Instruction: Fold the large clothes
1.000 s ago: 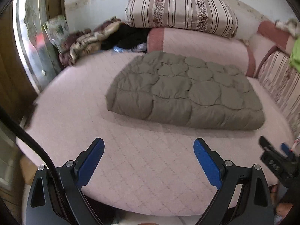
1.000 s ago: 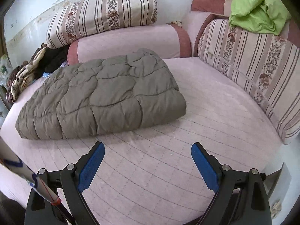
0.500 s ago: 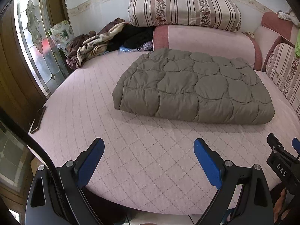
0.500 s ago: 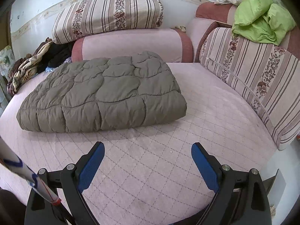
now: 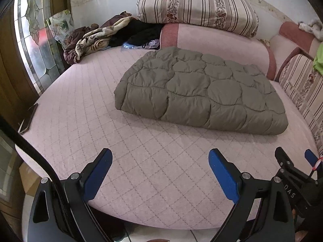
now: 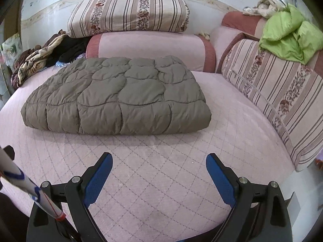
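Note:
A grey-brown quilted puffy garment [image 5: 199, 92] lies folded in a thick rectangle on the pink quilted bed [image 5: 84, 109]. It also shows in the right wrist view [image 6: 117, 96], in the middle of the bed [image 6: 161, 173]. My left gripper [image 5: 160, 171] is open and empty, held above the bed's near edge, well short of the garment. My right gripper [image 6: 158, 175] is open and empty too, near the front edge. The right gripper also shows at the lower right of the left wrist view [image 5: 292, 173].
Striped cushions [image 6: 129, 12] and a pink bolster [image 6: 149, 48] line the back; a striped backrest [image 6: 282, 92] with a green garment [image 6: 290, 34] runs along the right. A pile of clothes [image 5: 94, 38] lies at the back left by a glass door [image 5: 34, 46]. A dark phone [image 5: 30, 117] lies at the bed's left edge.
Both grippers have drawn back and risen a little, so the garment looks farther away and more of the bed shows. Both stay open. The garment has not moved.

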Demonstrator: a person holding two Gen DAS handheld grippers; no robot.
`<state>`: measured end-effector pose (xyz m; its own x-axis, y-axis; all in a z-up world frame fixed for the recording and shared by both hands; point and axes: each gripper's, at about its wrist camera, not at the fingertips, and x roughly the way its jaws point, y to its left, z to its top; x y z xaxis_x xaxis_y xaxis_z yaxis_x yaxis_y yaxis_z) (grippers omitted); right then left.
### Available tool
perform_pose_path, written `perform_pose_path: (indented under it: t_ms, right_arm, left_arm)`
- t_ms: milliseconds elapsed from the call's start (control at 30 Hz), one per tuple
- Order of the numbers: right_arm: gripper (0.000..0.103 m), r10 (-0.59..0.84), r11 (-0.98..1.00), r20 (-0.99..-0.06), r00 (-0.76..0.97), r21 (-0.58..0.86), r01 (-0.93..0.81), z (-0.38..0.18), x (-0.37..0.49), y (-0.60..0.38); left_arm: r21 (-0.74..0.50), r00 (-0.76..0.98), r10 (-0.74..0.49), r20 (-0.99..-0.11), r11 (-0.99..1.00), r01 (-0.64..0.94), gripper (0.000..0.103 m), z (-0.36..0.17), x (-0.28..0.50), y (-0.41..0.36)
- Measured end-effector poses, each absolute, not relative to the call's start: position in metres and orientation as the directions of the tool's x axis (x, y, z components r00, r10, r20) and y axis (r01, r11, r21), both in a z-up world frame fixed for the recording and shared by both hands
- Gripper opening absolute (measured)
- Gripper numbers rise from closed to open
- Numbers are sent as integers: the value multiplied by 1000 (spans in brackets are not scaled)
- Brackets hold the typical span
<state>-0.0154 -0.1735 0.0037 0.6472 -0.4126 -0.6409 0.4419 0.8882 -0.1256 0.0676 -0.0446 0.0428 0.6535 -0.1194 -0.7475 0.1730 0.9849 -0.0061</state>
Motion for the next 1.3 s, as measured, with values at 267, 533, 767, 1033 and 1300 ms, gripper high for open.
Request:
perform_pose_path:
  t_ms: [267,533,767,1033,1300]
  right_arm:
    - [96,-442,876,-610,657,-135,464,9,-20,-174]
    - [96,-454,868,-596,662,-128,480,14,-25,-178]
    - [96,-456,870,-600,658,-144,472,15,-28,-173]
    - [96,-463,872,-598,654,-175,458,17,-31,-164]
    - [96,-469,872,-590,657,-190,451,19,-39,-157]
  left_arm:
    - [-18,664,-131,-736,984,175,95,45,66,-45]
    - [-14,675,-131,-726,984,176,95,48,62,-46]
    - [1,697,-123,-706,985,175,95,55,55,-44]
    - [22,732,-96,-674,989,149,95,64,46,-36]
    - [29,748,-90,-657,989,144,95,69,36,-34]
